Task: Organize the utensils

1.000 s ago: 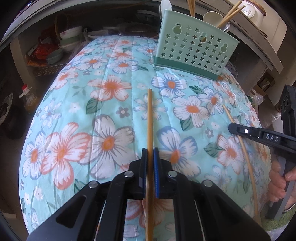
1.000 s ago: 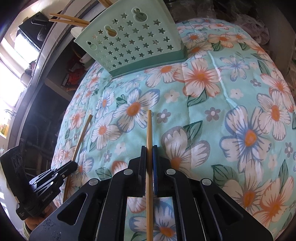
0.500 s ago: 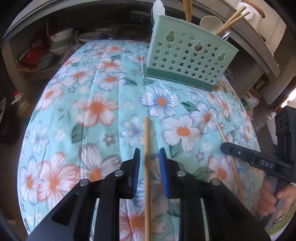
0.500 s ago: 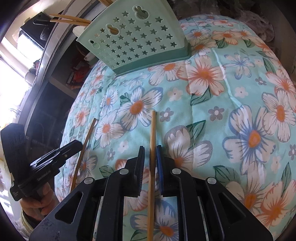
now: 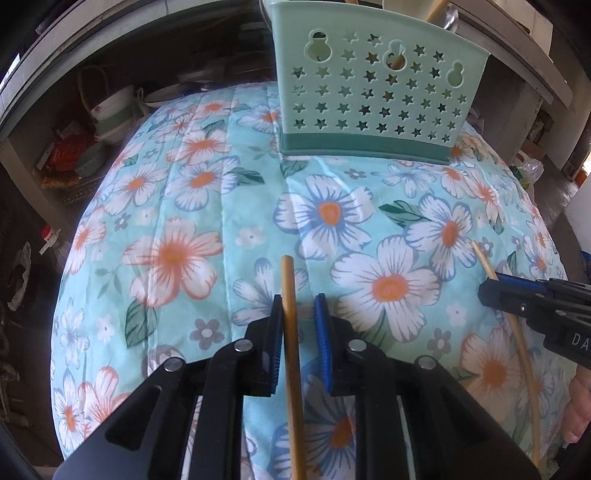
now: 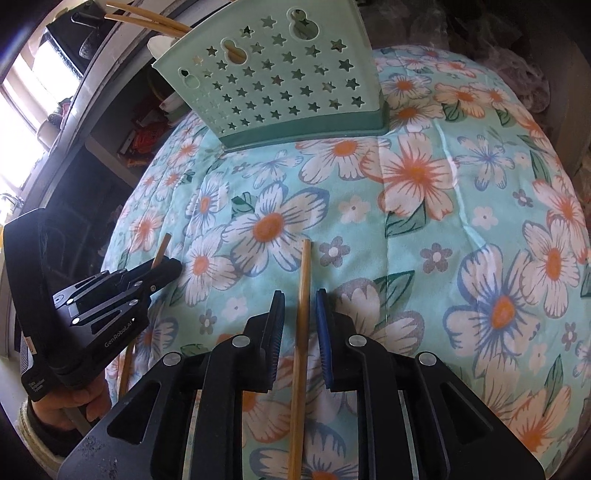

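Desk under a floral cloth (image 5: 177,206), mint ground with white and orange flowers.

Left tongs (image 5: 298,306): pointing steeply down at the cloth, jaws narrow and closing. Left chopstick (image 5: 288,280) between the blue pads, lying flat on the cloth, tip poking out ahead. Touching or nearly touching the left-hand pad; clear gap on the other side. Not clamped.

Right tongs (image 6: 300,302): same downward tilt, jaws narrow but apart. Right chopstick (image 6: 304,273) between the pads, flat on the cloth, slim gap visible on both sides. No grip seen.

Both chopsticks roughly parallel, well apart, tips aimed toward the far end of the desk. From the left wrist view, right chopstick seen passing under the right tongs at the frame's right edge, paler in that light.

Utensil holder (image 5: 369,96): mint green, darker green base, star-shaped cut-outs and three gourd-shaped holes, standing upright on the cloth at the far end, well beyond both tips. More chopsticks (image 6: 147,22) sticking up out of it, leaning sideways.

Hand (image 6: 62,406) on the left tongs' handle, low at the left edge of the right wrist view.

Behind the desk: dark shelf with stacked bowls (image 5: 110,110) and packets, too dim for detail.
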The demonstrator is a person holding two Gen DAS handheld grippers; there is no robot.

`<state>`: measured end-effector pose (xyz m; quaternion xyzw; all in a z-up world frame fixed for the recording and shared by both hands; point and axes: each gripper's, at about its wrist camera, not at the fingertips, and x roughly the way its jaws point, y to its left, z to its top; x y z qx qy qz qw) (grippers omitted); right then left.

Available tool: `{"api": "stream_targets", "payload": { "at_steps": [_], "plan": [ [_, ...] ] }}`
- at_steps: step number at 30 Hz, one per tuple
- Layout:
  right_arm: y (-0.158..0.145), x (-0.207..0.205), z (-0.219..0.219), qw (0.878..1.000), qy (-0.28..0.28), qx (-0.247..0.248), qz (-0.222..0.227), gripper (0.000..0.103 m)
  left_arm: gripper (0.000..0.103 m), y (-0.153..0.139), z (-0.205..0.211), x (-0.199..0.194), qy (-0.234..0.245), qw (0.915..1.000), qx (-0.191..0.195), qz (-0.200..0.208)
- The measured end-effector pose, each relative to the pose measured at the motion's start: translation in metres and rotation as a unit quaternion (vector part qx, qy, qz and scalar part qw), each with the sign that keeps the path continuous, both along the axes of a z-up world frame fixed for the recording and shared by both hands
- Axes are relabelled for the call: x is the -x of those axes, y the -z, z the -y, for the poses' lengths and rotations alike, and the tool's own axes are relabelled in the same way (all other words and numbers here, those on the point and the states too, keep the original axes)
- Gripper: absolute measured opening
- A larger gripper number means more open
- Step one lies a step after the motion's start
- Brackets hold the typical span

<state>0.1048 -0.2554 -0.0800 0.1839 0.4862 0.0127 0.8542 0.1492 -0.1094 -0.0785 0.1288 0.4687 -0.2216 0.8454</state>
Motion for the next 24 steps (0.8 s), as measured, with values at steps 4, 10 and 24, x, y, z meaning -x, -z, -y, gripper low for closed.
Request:
{"api": "stream_targets", "payload": {
  "at_steps": [4,10,24],
  "plan": [
    [0.001,-0.004,-0.003,1.0,0.002,0.02,-0.001,0.009,0.015,0.0,0.002,0.004,0.0,1.0,-0.002,0.005],
    [0.001,-0.007,-0.002,1.0,0.002,0.028,-0.005,0.007,0.015,0.0,0.001,0.003,0.0,1.0,-0.001,0.005],
    [0.002,-0.014,-0.005,0.999,0.005,0.04,-0.011,0.006,0.015,0.0,0.001,0.003,0.001,1.0,0.0,0.005]
  ]
}}
